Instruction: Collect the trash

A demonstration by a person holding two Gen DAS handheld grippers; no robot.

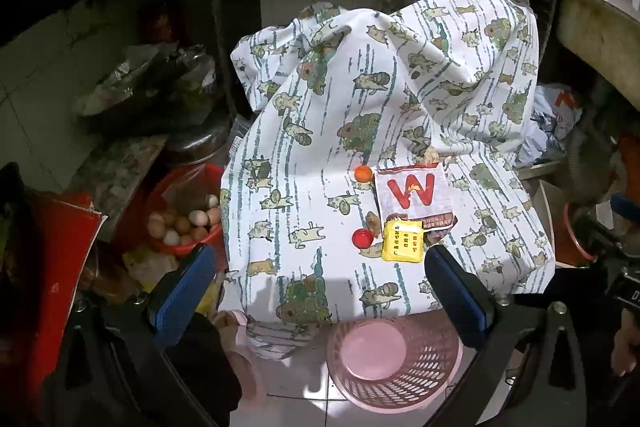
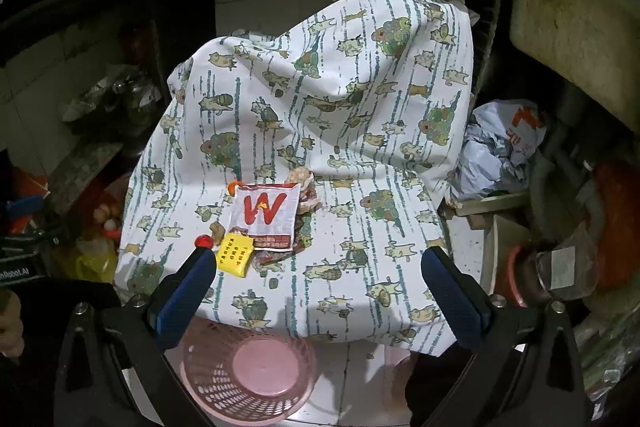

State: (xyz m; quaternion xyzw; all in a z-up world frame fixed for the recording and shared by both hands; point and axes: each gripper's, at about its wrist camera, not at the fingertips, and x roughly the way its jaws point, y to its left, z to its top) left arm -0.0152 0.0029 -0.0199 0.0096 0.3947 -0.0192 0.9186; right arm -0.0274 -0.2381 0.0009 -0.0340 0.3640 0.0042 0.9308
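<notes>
A cluttered kitchen corner, seen from the two grippers I am steering: my left gripper (image 1: 320, 291) and my right gripper (image 2: 320, 291) both hang with blue-padded jaws spread wide and nothing between them, above a surface draped in a white cloth (image 1: 400, 99) printed with cartoon animals. The trash lies in a small cluster near the middle of that cloth: a white wrapper with a red W (image 1: 414, 193), a yellow packet (image 1: 402, 241) touching its near edge, a red bottle cap (image 1: 363, 238) just beside the packet, and an orange cap (image 1: 363, 173) at the wrapper's far corner. A small brown scrap (image 1: 374, 221) sits between the two caps. On the tiled floor below the cloth's near edge stands a pink perforated wastebasket (image 1: 394, 363), and I see no trash inside it. To the left in my left view, a red bowl of eggs (image 1: 186, 219) rests among the clutter.
</notes>
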